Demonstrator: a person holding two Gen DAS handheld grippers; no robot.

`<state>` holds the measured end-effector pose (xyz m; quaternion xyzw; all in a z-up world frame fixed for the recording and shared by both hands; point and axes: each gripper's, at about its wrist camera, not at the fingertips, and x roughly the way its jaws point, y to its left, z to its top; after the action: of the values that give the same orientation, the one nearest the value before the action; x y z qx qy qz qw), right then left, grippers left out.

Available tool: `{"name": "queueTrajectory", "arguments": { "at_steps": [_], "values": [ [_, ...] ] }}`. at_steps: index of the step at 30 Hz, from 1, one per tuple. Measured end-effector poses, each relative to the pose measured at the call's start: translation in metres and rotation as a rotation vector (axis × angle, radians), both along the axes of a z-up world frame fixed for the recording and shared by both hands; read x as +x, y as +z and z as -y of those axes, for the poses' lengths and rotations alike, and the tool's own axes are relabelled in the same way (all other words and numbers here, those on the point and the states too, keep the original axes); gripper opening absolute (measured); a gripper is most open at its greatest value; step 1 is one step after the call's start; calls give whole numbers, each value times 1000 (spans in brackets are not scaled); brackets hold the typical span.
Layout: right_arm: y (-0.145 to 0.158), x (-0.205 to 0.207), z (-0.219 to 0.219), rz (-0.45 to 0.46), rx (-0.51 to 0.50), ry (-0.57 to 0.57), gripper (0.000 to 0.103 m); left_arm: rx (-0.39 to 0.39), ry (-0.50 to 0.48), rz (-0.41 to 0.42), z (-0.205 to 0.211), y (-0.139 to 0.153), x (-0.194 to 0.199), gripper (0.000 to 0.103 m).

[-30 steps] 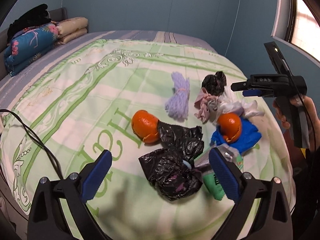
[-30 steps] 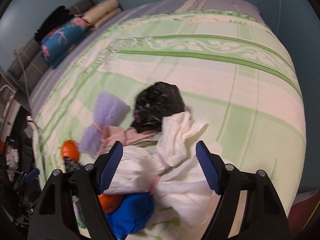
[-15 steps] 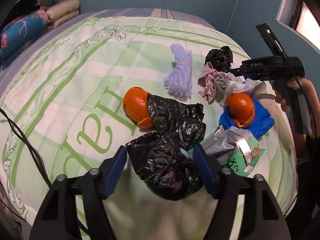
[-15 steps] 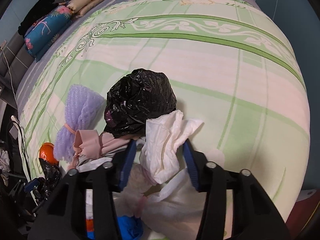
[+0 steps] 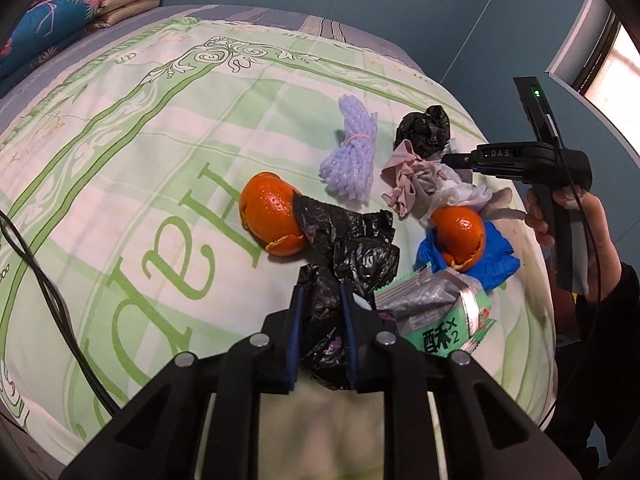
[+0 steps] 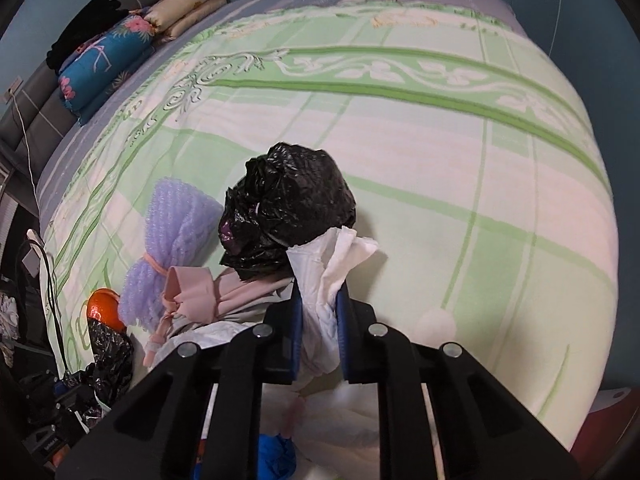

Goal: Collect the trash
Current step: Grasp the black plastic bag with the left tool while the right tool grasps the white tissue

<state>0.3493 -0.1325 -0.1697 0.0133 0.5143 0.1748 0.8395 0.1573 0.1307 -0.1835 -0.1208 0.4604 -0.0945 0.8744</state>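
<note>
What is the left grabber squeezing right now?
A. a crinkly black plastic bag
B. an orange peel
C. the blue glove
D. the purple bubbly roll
A. In the left wrist view the left gripper has its blue pads pressed shut on the crinkly black plastic bag, while the orange peel, purple roll and blue glove lie apart from it on the bedspread.

1. A crinkly black bag (image 5: 352,252) lies on the bed, with one end squeezed between the left tongs (image 5: 320,312).
2. A white tissue (image 6: 324,276) stands up, pinched in the right tongs (image 6: 318,312).
3. Two orange peels (image 5: 272,216) and a purple foam net (image 5: 352,160) lie close by.
</note>
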Motion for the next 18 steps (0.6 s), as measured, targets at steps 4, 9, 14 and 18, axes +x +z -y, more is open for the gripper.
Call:
{"name": "queueTrajectory", "arguments": {
  "at_steps": [4,9,14,18],
  "values": [
    [17,-7,1,53,13,11,13,1,-2,16,0,10,-6,15],
    [42,-20,2,127,22,25,13,6,-1,56,0,30,-14,15],
    [65,-35,10,178,61,33,13,7,7,92,-3,48,-22,15],
    [83,-49,16,215,81,36,13,8,19,120,-6,63,-32,15]
  ]
}}
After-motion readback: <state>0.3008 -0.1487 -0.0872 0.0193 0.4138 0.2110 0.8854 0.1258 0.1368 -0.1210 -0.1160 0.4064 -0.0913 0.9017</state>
